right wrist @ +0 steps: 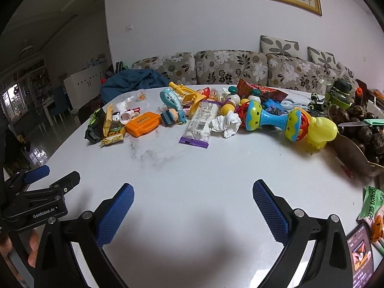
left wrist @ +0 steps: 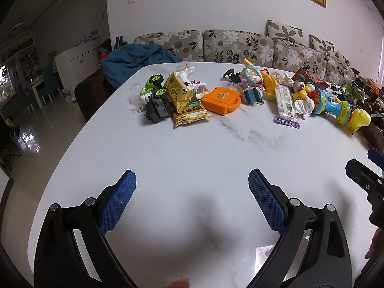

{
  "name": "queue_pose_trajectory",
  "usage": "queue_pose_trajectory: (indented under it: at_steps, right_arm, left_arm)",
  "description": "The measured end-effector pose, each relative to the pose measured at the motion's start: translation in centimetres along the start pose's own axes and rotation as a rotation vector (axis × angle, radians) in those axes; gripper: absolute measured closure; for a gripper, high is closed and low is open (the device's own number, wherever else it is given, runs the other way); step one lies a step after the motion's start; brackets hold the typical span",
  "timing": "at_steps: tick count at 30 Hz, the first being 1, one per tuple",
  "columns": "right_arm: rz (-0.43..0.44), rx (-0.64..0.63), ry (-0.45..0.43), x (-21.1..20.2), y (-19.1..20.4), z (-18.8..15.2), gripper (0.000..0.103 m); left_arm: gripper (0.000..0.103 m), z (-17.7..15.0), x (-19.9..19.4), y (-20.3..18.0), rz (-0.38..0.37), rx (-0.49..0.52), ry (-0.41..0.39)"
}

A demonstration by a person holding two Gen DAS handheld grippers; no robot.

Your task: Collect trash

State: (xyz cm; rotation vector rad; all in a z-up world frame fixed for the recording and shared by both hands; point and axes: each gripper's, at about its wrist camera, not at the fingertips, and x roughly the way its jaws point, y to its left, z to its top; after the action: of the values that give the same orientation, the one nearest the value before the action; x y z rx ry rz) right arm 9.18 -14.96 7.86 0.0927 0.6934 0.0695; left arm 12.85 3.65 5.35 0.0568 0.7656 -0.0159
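Trash lies mixed with toys across the far half of the white marble table (left wrist: 192,148). Yellow snack bags (left wrist: 184,100) lie at the left, also in the right wrist view (right wrist: 112,134). A white and purple wrapper (left wrist: 284,104) (right wrist: 200,124) lies mid-table, with a crumpled white tissue (left wrist: 303,106) (right wrist: 226,123) next to it. More tissue (left wrist: 186,72) sits behind the snack bags. My left gripper (left wrist: 192,184) is open and empty above the near table. My right gripper (right wrist: 193,196) is open and empty, well short of the pile.
Toys sit among the trash: an orange case (left wrist: 220,100), a green-wheeled truck (left wrist: 157,103), a blue-yellow rattle (right wrist: 273,120), a yellow toy (right wrist: 321,129). A tray of dark nuts with a knife (right wrist: 360,132), a green packet (right wrist: 373,204) and a phone (right wrist: 361,254) lie at the right. A floral sofa (left wrist: 240,45) stands behind.
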Motion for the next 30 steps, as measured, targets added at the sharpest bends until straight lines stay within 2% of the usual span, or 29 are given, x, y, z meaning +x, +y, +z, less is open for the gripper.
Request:
queue_pose_trajectory:
  at_steps: [30]
  right_arm:
    - [0.002,0.006,0.020,0.14,-0.28,-0.58,0.005]
  left_arm:
    - [0.011,-0.32,0.49,0.35,-0.006,0.005,0.008]
